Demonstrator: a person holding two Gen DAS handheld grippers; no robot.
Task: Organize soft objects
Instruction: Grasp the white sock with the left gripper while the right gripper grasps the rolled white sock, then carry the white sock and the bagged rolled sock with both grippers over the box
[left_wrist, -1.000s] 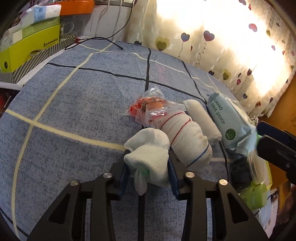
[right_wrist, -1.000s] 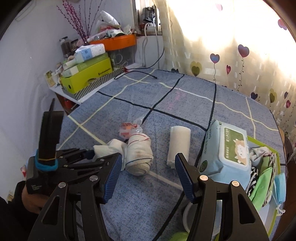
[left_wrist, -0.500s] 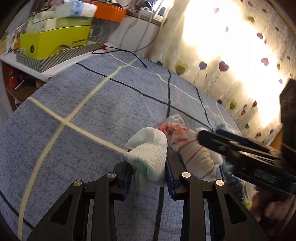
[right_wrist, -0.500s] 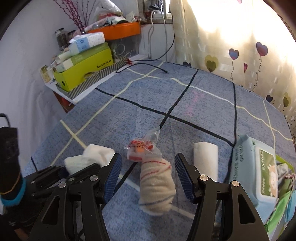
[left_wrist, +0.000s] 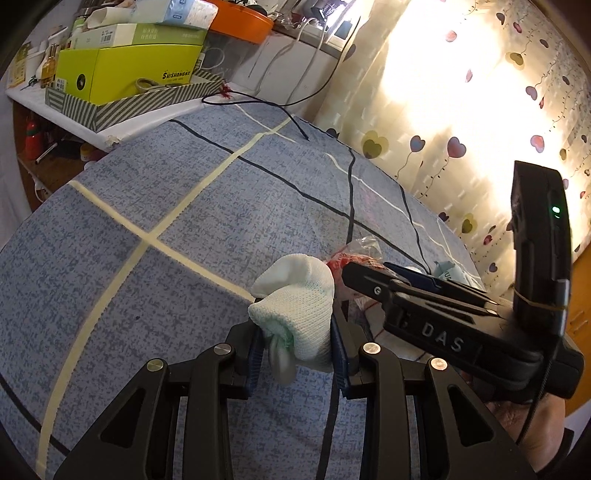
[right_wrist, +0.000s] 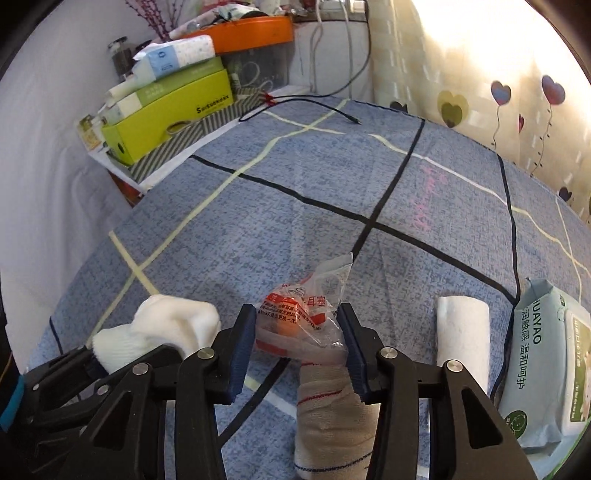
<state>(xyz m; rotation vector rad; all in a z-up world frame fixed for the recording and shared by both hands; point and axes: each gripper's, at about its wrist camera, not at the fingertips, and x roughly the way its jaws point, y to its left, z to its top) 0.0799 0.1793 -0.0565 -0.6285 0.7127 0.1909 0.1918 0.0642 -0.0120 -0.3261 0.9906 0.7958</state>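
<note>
My left gripper (left_wrist: 297, 343) is shut on a white sock (left_wrist: 299, 299) and holds it above the blue checked bedspread (left_wrist: 147, 206); the sock also shows in the right wrist view (right_wrist: 173, 328). My right gripper (right_wrist: 299, 332) has its jaws around a clear plastic bag with red print (right_wrist: 303, 310), touching it on both sides. A rolled striped towel (right_wrist: 328, 413) lies under that bag between the fingers. A white rolled cloth (right_wrist: 463, 332) lies to the right. The right gripper's body (left_wrist: 443, 317) crosses the left wrist view.
A pack of wet wipes (right_wrist: 546, 354) lies at the right edge. A shelf with a green box (right_wrist: 166, 114), striped tray and orange basin (right_wrist: 251, 33) stands at the far left. A black cable (right_wrist: 306, 103) lies on the far bedspread. Curtains (left_wrist: 461, 92) hang behind.
My right gripper has moved forward and narrowed around the plastic bag. My left gripper has lifted and swung left with the sock in it.
</note>
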